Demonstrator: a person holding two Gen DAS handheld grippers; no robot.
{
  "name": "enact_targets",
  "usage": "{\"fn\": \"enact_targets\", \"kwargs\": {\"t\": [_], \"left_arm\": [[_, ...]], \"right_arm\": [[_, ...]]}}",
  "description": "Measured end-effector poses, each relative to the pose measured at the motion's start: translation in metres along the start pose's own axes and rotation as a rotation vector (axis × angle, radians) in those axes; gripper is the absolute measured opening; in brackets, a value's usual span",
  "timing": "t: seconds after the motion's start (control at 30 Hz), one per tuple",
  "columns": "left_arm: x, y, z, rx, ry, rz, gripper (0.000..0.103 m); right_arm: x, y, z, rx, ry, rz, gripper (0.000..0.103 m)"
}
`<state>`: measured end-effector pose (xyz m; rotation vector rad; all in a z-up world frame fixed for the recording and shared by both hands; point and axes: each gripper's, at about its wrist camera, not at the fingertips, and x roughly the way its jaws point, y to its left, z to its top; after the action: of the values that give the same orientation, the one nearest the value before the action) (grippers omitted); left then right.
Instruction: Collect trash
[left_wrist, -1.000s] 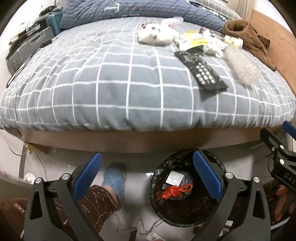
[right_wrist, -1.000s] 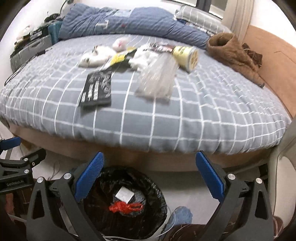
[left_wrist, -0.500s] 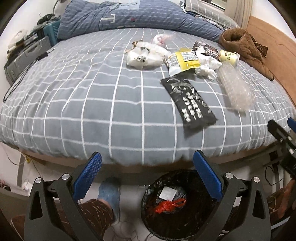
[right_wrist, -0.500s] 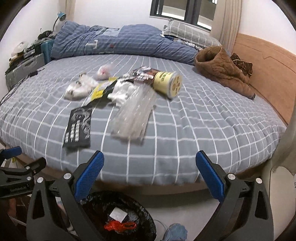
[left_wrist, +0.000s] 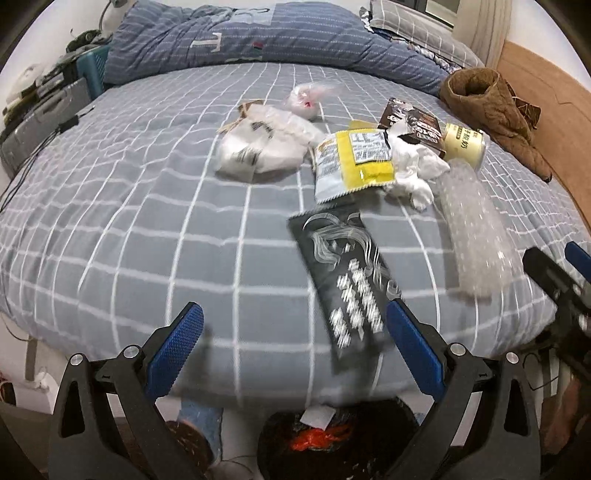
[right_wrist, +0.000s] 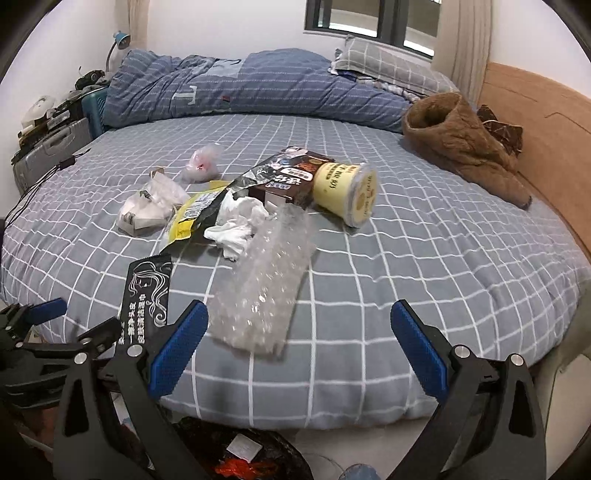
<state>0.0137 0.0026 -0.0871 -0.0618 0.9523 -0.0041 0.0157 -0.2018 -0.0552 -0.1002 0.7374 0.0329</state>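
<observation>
Trash lies on the grey checked bed: a black sachet nearest the edge, a bubble-wrap sleeve, a yellow packet, crumpled white tissue, a white bag, a pink-and-clear bag, a dark wrapper and a yellow cup. My left gripper is open and empty above the bed edge, near the sachet. My right gripper is open and empty, just short of the bubble wrap. A black-lined bin with red and white trash stands below.
A folded blue duvet and pillow lie at the back. A brown jacket lies at the right by the wooden headboard. A suitcase and clutter stand at the left. A foot in a blue slipper is beside the bin.
Both grippers have risen from low over the bin to above the bed edge and moved toward the trash. Both stay open and empty.
</observation>
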Motion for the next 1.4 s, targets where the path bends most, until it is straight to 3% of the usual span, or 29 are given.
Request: {"fn": "enact_targets", "kwargs": {"t": [0.37, 0.47, 0.67, 0.8, 1.0, 1.4], "left_arm": [[0.033, -0.024, 0.017, 0.021, 0.038, 0.011, 0.097], [0.039, -0.027, 0.018, 0.025, 0.051, 0.018, 0.093], [0.044, -0.029, 0.017, 0.034, 0.056, 0.016, 0.076], [0.043, -0.028, 0.016, 0.029, 0.056, 0.002, 0.056], [0.041, -0.028, 0.016, 0.036, 0.05, -0.014, 0.044], [0.037, -0.028, 0.019, 0.031, 0.048, -0.028, 0.042]], "right_arm": [[0.042, -0.001, 0.024, 0.027, 0.055, 0.057, 0.082], [0.05, -0.003, 0.024, 0.042, 0.078, 0.067, 0.076], [0.062, -0.001, 0.018, 0.04, 0.122, 0.089, 0.061], [0.066, 0.0, 0.015, 0.043, 0.144, 0.115, 0.047], [0.067, 0.003, 0.014, 0.043, 0.152, 0.134, 0.026], [0.058, 0.0, 0.014, 0.05, 0.133, 0.134, 0.022]]}}
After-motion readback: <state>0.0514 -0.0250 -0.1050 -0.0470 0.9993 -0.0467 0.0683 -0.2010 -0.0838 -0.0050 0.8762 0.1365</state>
